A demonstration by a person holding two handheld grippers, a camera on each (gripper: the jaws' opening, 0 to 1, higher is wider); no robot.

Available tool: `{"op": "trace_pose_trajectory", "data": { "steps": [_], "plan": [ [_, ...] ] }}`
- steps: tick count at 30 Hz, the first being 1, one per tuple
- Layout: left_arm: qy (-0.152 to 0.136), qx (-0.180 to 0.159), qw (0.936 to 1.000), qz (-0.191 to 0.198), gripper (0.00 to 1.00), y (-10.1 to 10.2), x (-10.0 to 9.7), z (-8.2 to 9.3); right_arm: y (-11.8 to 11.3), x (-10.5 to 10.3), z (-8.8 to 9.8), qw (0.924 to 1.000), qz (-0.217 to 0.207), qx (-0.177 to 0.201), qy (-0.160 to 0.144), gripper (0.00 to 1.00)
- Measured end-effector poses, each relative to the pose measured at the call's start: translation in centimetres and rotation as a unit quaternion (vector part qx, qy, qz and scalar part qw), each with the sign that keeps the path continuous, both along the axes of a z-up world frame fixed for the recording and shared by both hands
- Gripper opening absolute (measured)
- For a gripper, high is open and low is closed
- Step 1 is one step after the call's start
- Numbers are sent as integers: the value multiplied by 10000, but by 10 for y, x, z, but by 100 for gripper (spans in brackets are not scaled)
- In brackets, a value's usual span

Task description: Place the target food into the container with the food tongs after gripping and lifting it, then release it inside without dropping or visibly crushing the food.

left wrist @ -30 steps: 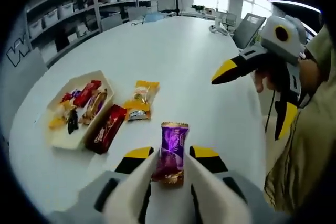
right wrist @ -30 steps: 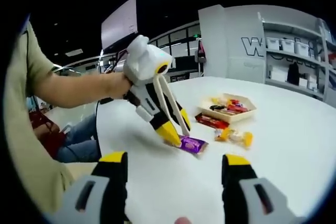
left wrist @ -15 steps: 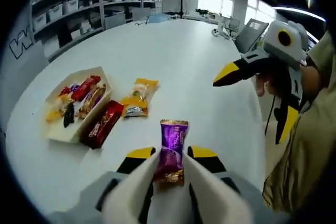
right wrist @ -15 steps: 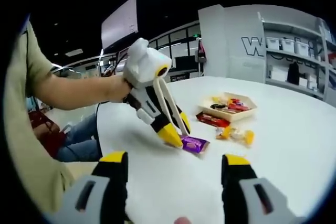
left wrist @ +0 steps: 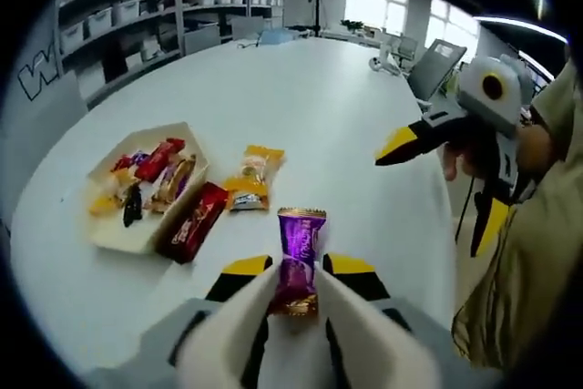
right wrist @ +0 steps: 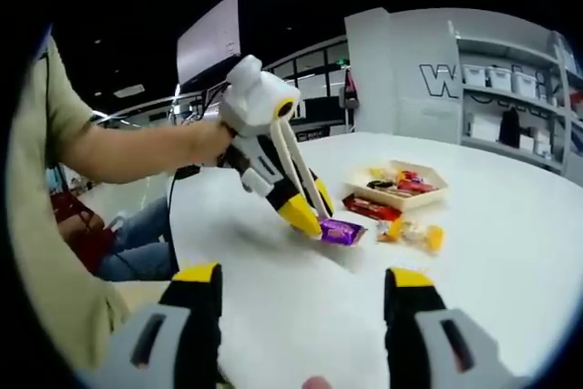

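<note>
Purple candy (left wrist: 296,257) gripped by the left gripper's (left wrist: 293,291) tongs.
It seems raised, near the container (left wrist: 107,228); right gripper (right wrist: 301,334) jaws wide.

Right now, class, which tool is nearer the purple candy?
Left. The left tool is shut on the purple candy; the right tool sits open, well back from it.

The left gripper (left wrist: 296,284) has its fingers (left wrist: 244,272) closed on a purple candy wrapper (left wrist: 297,260), which stands between the yellow tips and reaches past them. Seen from the right gripper view, a hand (right wrist: 205,141) holds it angled downward. The right gripper (right wrist: 305,293) has its fingers (right wrist: 196,284) spread wide apart with nothing between them, held level in the air.
</note>
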State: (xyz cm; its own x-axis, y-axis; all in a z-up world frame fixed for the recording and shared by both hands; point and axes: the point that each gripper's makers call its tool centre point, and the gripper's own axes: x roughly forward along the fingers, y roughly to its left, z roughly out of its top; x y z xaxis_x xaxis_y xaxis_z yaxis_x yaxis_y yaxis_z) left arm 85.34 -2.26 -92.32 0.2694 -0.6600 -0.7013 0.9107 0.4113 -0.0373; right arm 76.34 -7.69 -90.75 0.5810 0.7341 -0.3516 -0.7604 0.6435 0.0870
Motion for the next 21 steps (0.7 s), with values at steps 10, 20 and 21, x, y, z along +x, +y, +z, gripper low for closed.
{"op": "trace_pose_trajectory", "data": {
  "steps": [10,20,21],
  "plan": [
    [-132,-31,9998,113,20,14,33,35,-3,0,1,10000,-36,4,-15,70],
    [-287,4,9980,554,20,32,79,48,-3,0,4,10000,-27,7,-36,70],
    [-282,9,9978,602,20,33,83,48,-3,0,4,10000,-26,8,-40,70]
  ]
}}
